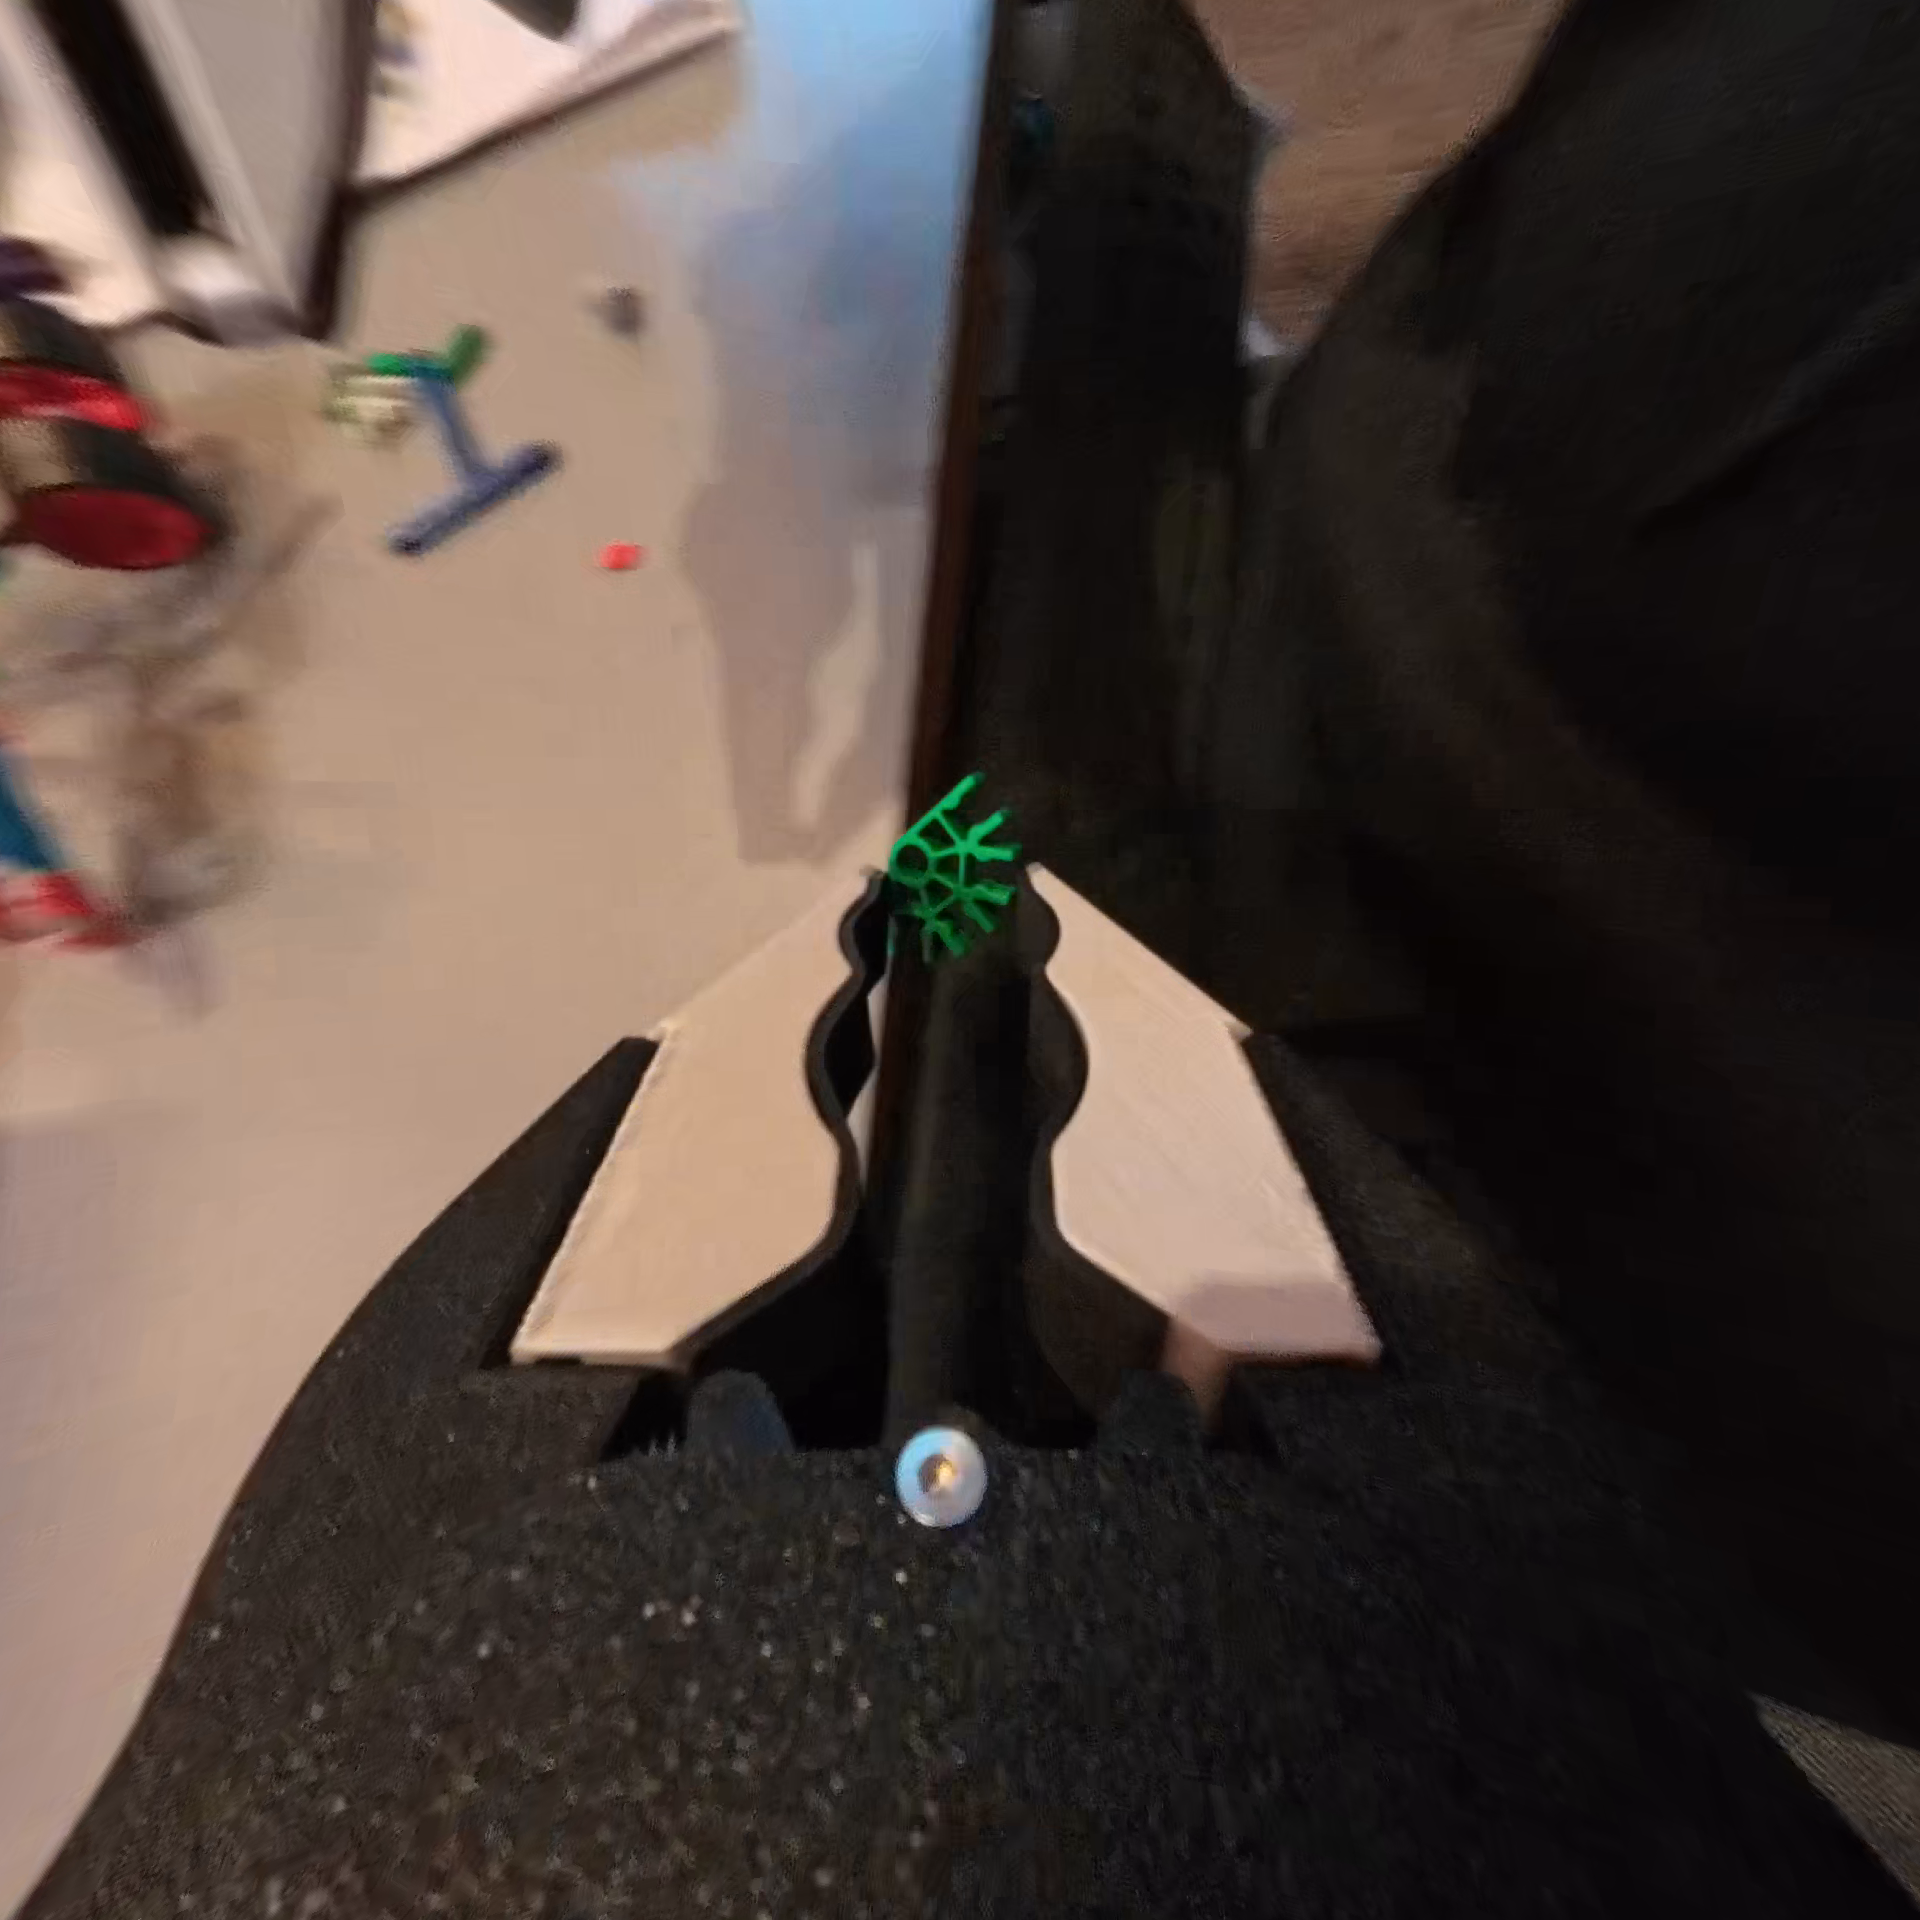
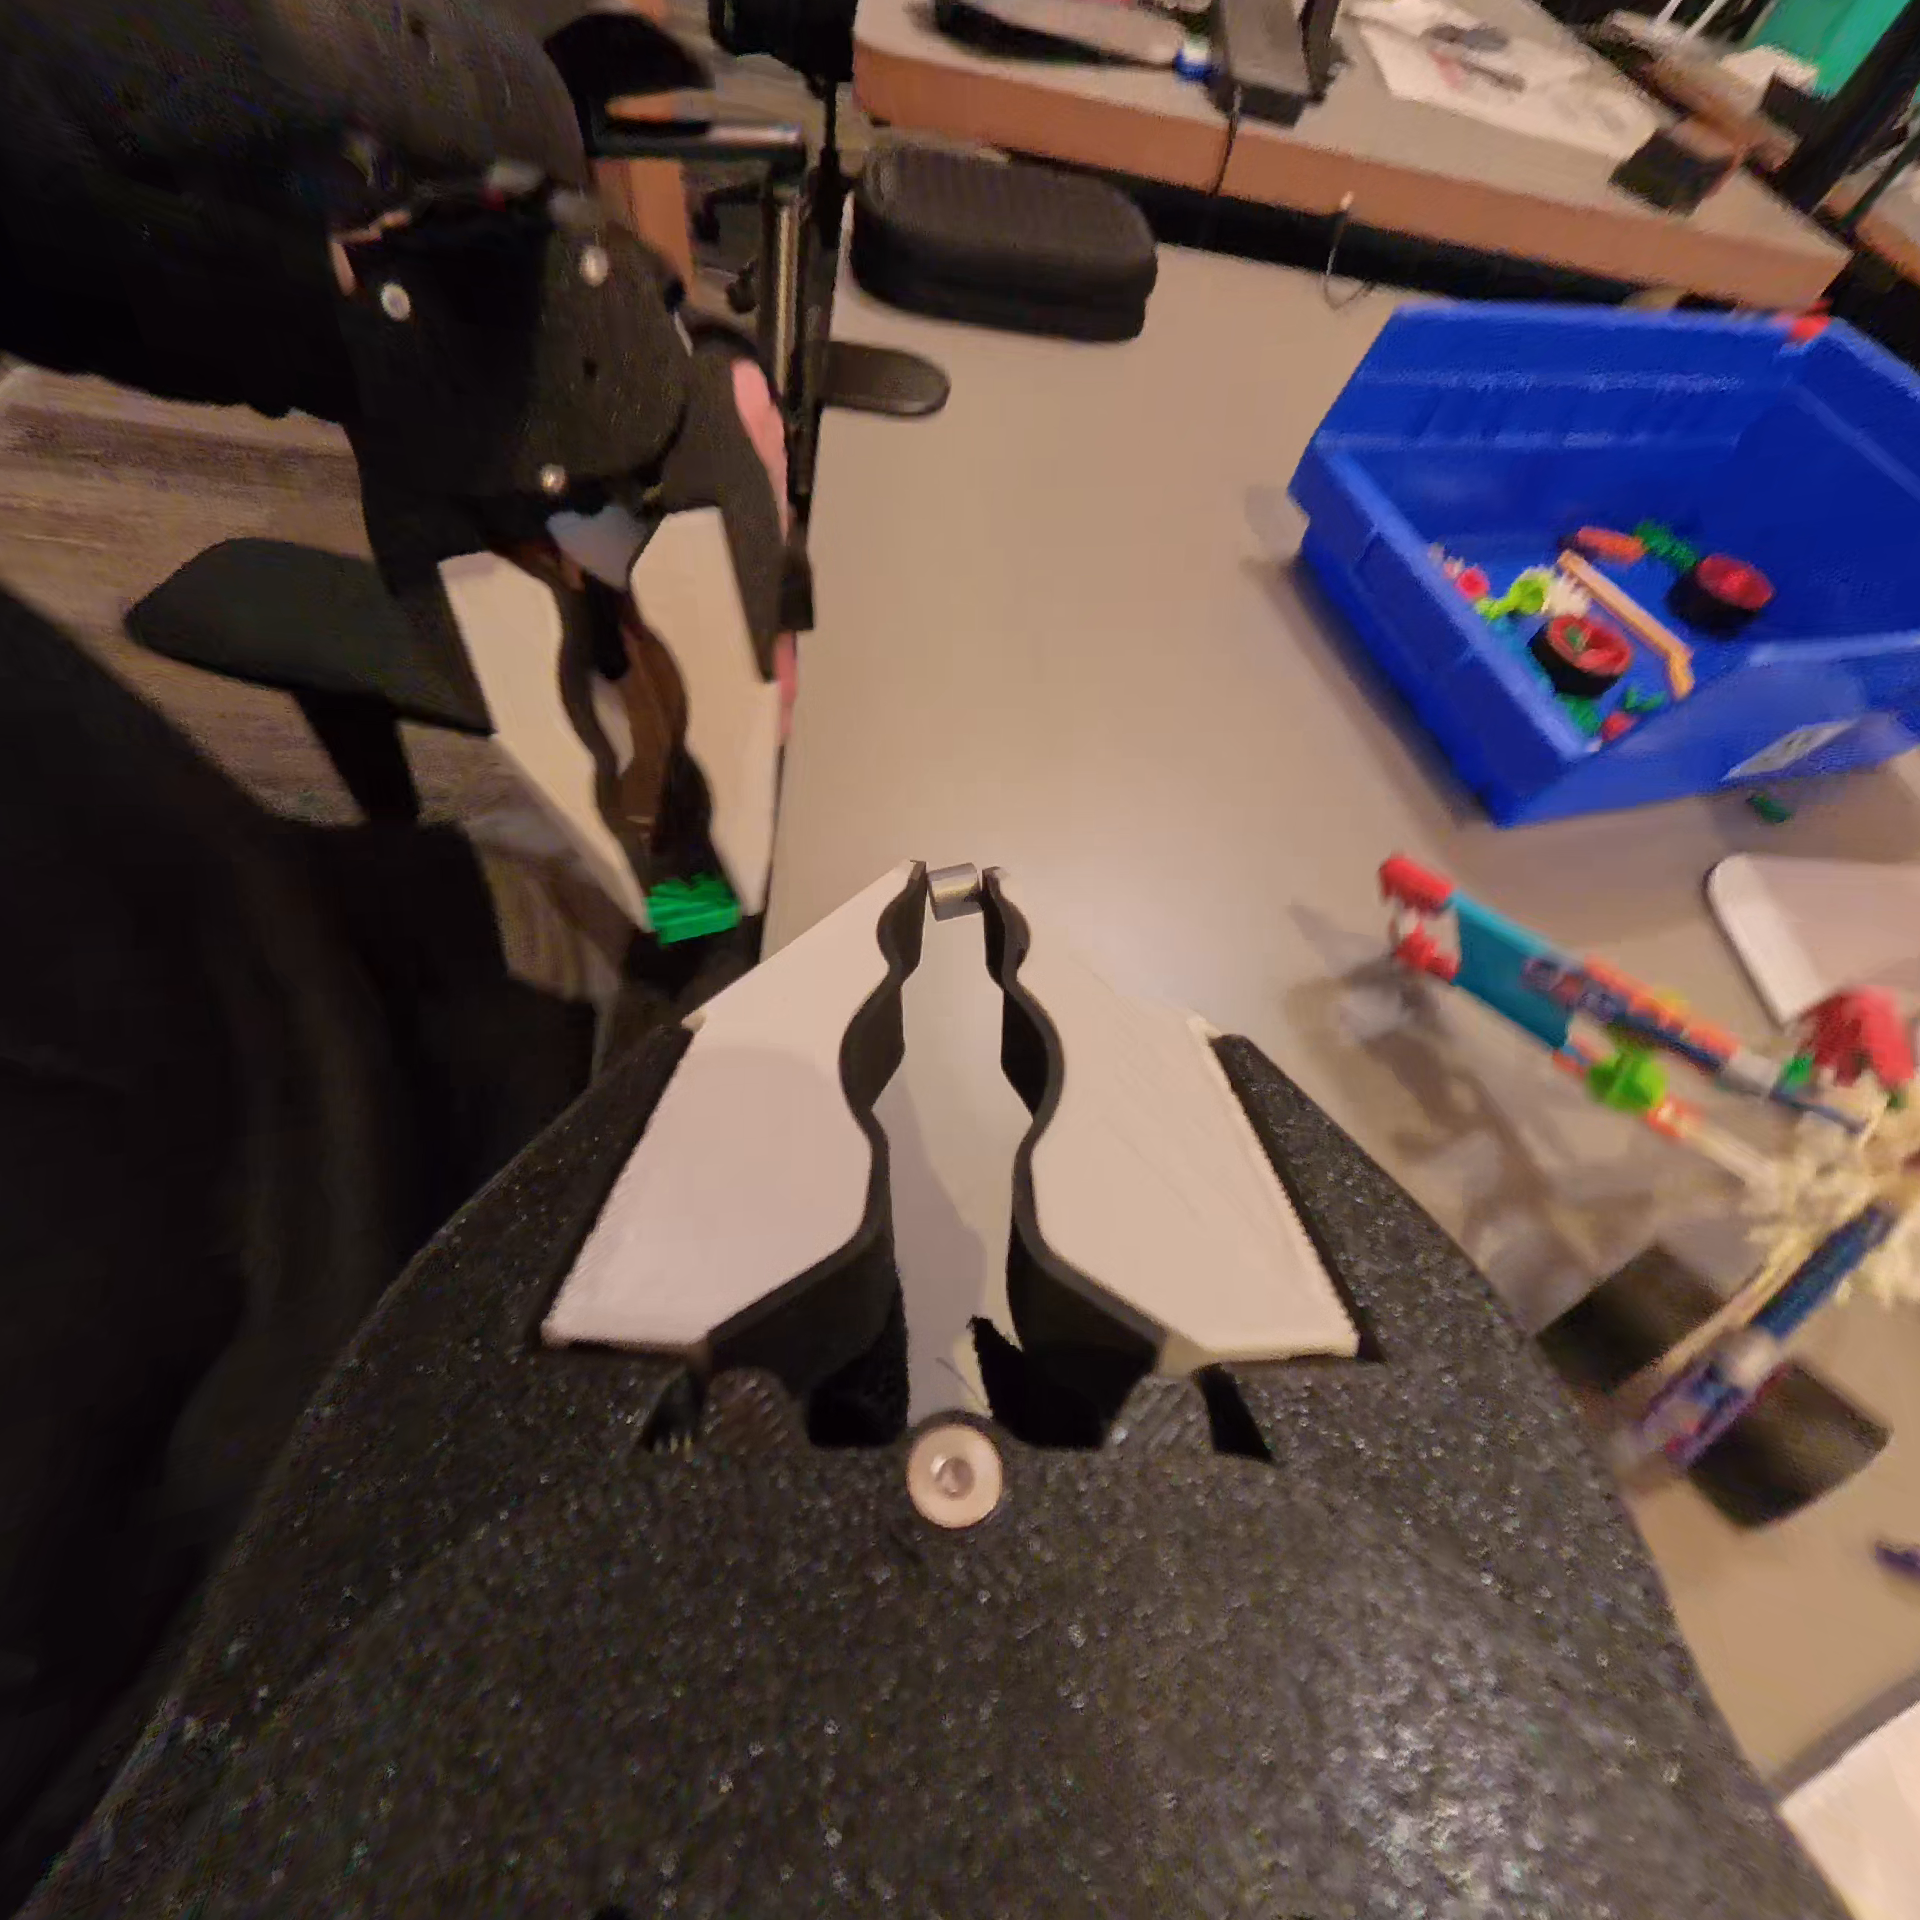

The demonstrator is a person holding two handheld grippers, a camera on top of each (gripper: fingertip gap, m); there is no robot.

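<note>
My left gripper [image 1: 951, 894] is shut on a small green fan-shaped connector piece [image 1: 951, 878], held in the air over the table's edge with dark clothing behind it. The same gripper [image 2: 694, 902] shows in the right wrist view at the left, pointing down with the green piece [image 2: 691, 906] at its tips. My right gripper [image 2: 954, 885] is shut on a small grey cylindrical piece [image 2: 954, 891] at its fingertips, above the grey table [image 2: 1091, 675] near its left edge. The two grippers are close together but apart.
A blue bin [image 2: 1621, 436] with rod-and-connector parts and red-and-black wheels stands at the right. A colourful toy build with black wheels [image 2: 1704, 1143] lies in front of it. Loose blue and green pieces [image 1: 457, 447] and a small red piece [image 1: 621, 557] lie on the table. A black case [image 2: 997, 244] sits at the back.
</note>
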